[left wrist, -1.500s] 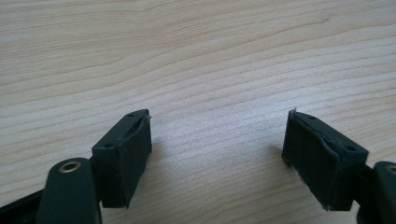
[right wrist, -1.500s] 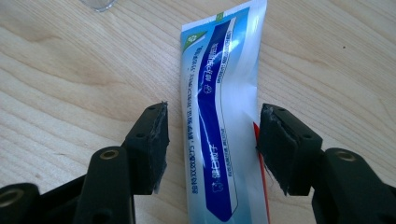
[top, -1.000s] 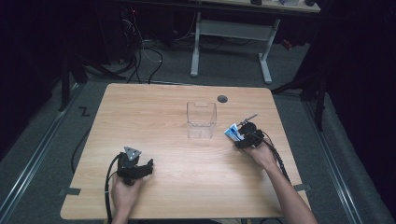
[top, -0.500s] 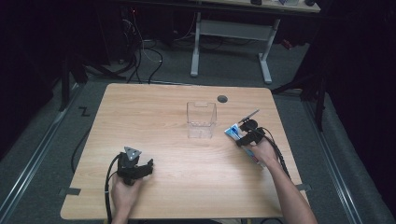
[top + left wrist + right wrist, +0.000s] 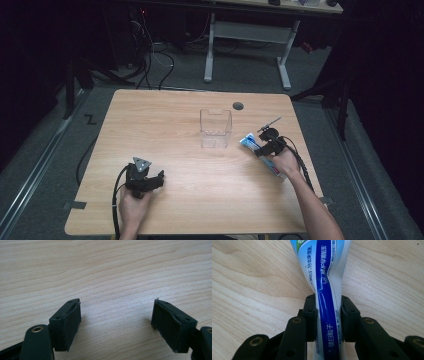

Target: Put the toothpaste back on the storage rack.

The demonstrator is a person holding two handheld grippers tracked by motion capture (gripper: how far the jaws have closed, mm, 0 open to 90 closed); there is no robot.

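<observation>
The right hand-held gripper has just been closing, and its 2 black jaws now pinch a toothpaste tube between them, the pads pressed into its sides so that the tube narrows at the grip. The tube is white and light blue with a dark blue band running along it. White Chinese characters are printed on that band, with more Chinese lettering in blue on the white part beside it and a scrap of a green mark at the top edge; I cannot read a brand name from them.

In the high view the toothpaste tube lies on the right side of the desk, near the right edge, with the right hand-held gripper set across it and the person's right hand behind. A clear, square plastic container stands upright near the middle of the desk, just left of the tube and apart from it. A dark round grommet sits in the desk behind the container.

The left hand-held gripper rests low over the front left of the desk, its jaws wide apart with bare wood grain between them and nothing held.
</observation>
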